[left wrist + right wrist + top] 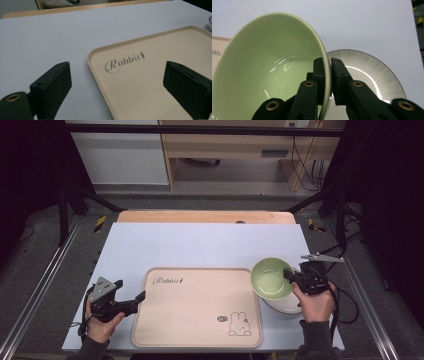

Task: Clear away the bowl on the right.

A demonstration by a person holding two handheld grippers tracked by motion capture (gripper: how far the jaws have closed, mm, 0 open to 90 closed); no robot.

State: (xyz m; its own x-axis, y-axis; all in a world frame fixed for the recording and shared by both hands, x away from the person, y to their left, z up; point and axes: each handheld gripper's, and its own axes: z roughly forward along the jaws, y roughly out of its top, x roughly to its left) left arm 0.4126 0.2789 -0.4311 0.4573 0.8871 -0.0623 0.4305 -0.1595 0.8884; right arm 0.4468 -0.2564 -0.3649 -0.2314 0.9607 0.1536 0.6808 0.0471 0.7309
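Bowl time on the worktop (200, 245): the right gripper (295, 279) is clenched on the rim of a green bowl (271, 278). In the right gripper view, one jaw sits inside the green bowl (269, 72) and the other jaw sits outside it, with the thin rim pinched tight between them. The bowl is tipped up on its side, so its open face looks toward the tan tray (197, 306). It is held up over a white plate (286, 306), which lies flat on the worktop just beside the right edge of the tray. The white plate (372, 75) has fine grey lines around its rim and a dark edge.

The left gripper (131, 301) is released, with its jaws wide apart and nothing between them. It hangs at the left edge of the tray, near the front corner. In the left gripper view, the tray (155, 82) has the word "Rabbit" written on it. A little bunny picture (239, 325) is drawn in the tray's front right corner.
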